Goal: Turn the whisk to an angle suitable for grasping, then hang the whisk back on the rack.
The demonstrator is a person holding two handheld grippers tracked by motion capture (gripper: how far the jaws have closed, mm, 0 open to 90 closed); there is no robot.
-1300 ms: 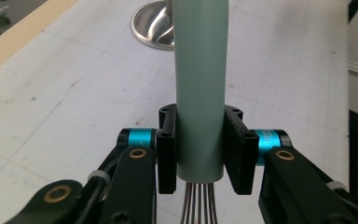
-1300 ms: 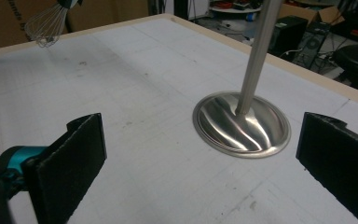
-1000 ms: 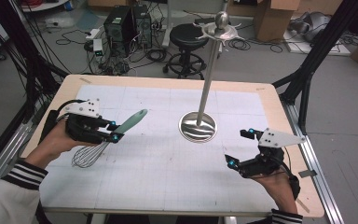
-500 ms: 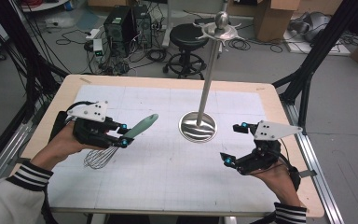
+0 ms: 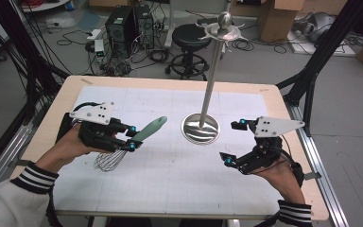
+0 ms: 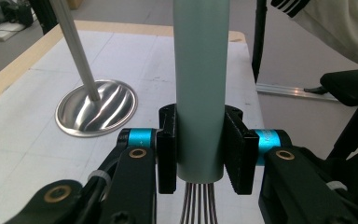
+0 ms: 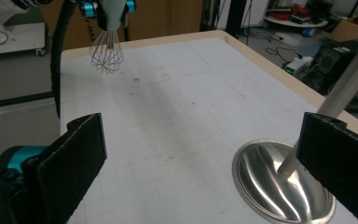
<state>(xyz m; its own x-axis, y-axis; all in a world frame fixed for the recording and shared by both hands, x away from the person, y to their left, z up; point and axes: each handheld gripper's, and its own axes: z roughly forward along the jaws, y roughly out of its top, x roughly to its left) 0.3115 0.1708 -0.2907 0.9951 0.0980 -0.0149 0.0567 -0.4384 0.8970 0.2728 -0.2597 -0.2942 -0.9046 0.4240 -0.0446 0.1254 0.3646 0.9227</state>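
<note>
Left claw clamping the whisk by its green handle, pads pressing both sides just above the wires, handle slanting up and away beyond the jaws, wire head hanging below and behind them, off the counter. Right claw gaping wide, gripping nothing, hovering above the counter well apart from the whisk. Steel stand sitting between the two claws, just ahead of the right one, its pole rising upright.
</note>
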